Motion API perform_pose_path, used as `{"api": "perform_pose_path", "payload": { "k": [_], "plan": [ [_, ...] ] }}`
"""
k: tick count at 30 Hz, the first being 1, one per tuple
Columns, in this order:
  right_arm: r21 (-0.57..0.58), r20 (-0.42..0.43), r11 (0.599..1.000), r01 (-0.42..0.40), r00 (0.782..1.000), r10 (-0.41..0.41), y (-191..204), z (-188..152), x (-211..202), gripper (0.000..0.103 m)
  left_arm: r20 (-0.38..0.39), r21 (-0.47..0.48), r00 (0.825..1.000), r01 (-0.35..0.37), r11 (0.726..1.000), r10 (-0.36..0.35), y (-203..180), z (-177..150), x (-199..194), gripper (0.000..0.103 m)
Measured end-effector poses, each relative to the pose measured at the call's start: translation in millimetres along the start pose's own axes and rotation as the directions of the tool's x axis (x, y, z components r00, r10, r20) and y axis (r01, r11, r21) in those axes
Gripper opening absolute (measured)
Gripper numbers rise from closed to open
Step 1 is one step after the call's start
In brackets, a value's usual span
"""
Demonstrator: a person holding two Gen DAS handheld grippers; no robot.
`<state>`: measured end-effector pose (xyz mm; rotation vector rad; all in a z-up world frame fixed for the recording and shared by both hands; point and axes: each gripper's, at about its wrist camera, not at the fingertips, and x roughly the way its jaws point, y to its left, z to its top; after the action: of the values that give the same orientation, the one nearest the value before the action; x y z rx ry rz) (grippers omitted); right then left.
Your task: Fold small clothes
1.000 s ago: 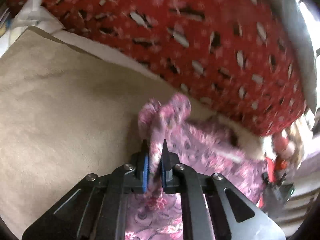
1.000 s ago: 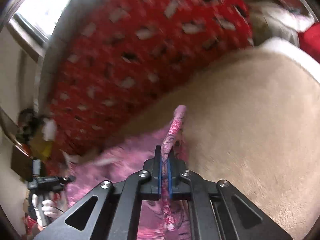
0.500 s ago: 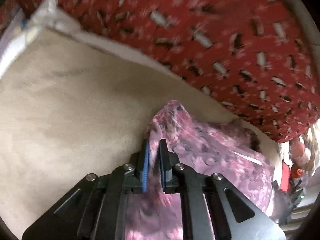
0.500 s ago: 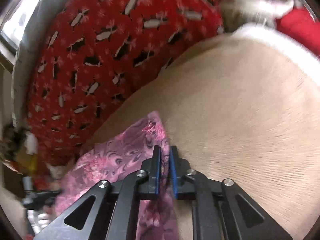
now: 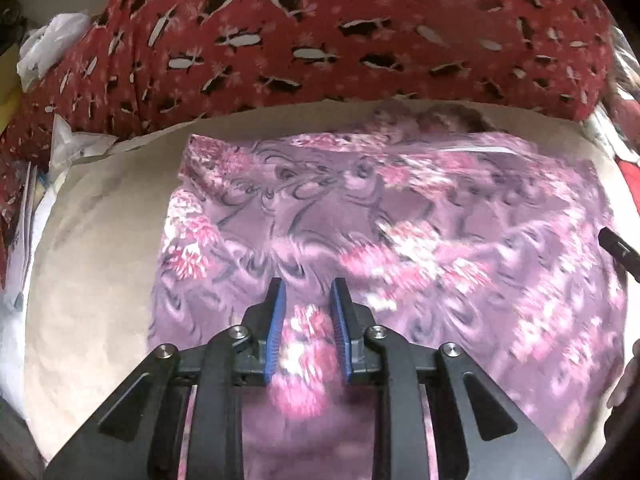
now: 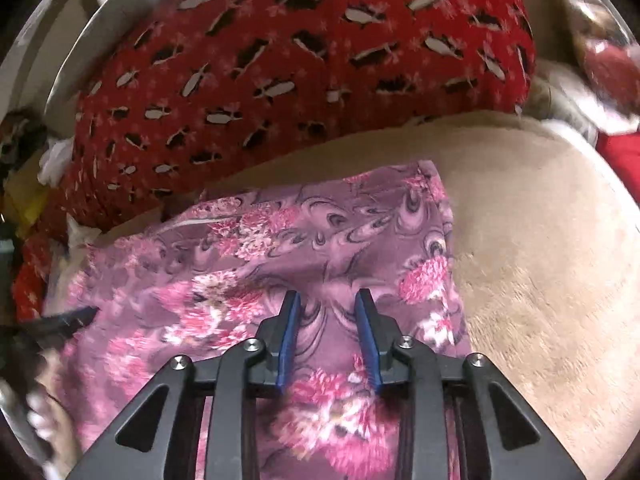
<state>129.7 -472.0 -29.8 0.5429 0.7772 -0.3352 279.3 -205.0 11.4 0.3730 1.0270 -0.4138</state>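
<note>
**Letting go: cloth laid flat after both claws open**

Releasing the cloth (image 5: 360, 208) is what I have just done. A second ago each claw pinched a bunched corner of it, lifted off the cushion; now the pink-and-purple floral piece lies spread flat on the beige cushion (image 5: 92, 280), its far edge near the cushion's far edge, just short of the red patterned fabric (image 5: 320, 32) behind. My left gripper (image 5: 307, 320) has just been opening and stands narrowly parted, with cloth seen below between the blue pads but not pressed by them. My right gripper (image 6: 329, 328) has likewise just been opening, a little wider, and the cloth under it lies slack, nothing clamped.

I read this as the spreading step done: the piece is laid out and ready for a first fold, which I judge has not begun. Its right edge in the right wrist view runs close to bare cushion, so there is room to fold inward.

Both hands tilt steeply down over the near part of the cloth, side by side; the tip of the other tool shows at the edge of each view. Both pictures are motion-blurred.
</note>
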Motion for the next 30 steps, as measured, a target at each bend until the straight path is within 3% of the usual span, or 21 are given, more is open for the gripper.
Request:
{"api": "perform_pose_path", "payload": {
  "k": [2,5,7,9,14,16,19,25,28,30],
  "plan": [
    [0.014,0.016,0.999,-0.039,0.999,0.039,-7.2,-8.1,-22.8,0.051,-0.015,-0.065,0.995,0.094,0.993,-0.096,10.2,-7.2,-14.9,0.021],
    [-0.019,0.028,0.999,-0.035,0.999,0.036,-8.7,-37.4,-39.9,0.065,-0.055,-0.191,0.974,0.205,0.960,-0.219,21.7,-26.7,-16.7,0.029],
    [-0.046,-0.054,0.999,0.014,0.998,-0.016,-10.9,-61.5,-28.7,0.068,-0.097,-0.230,0.967,0.210,0.950,-0.237,20.2,-42.9,-7.5,0.030],
    [-0.125,0.001,0.991,0.047,0.999,-0.048,-3.8,-77.5,-33.5,0.068,-0.106,-0.257,0.964,0.209,0.943,-0.243,20.7,-54.7,-6.8,0.035],
    [-0.182,-0.039,0.977,0.110,0.992,-0.119,16.3,-87.7,-31.3,0.096,-0.104,-0.268,0.967,0.199,0.943,-0.233,17.2,-75.5,-20.4,0.038],
    [-0.230,-0.026,0.961,0.157,0.986,-0.167,25.6,-92.4,-27.5,0.099,-0.111,-0.271,0.968,0.189,0.944,-0.225,17.9,-79.6,-23.0,0.039],
    [-0.232,-0.027,0.954,0.190,0.979,-0.201,28.4,-93.1,-24.7,0.102,-0.150,-0.273,0.963,0.176,0.946,-0.223,17.2,-89.0,-22.0,0.051],
    [-0.231,-0.093,0.956,0.179,0.974,-0.205,25.2,-91.8,-26.3,0.102,-0.150,-0.275,0.959,0.192,0.942,-0.239,26.4,-99.6,-33.0,0.052],
    [-0.239,-0.126,0.948,0.212,0.961,-0.247,30.5,-84.3,-31.7,0.099,-0.152,-0.320,0.947,0.222,0.921,-0.281,40.2,-103.6,-37.5,0.052],
    [-0.209,-0.085,0.953,0.220,0.967,-0.242,37.0,-79.5,-43.3,0.096,-0.143,-0.371,0.934,0.254,0.893,-0.326,53.6,-103.9,-42.2,0.052]
  ]
}}
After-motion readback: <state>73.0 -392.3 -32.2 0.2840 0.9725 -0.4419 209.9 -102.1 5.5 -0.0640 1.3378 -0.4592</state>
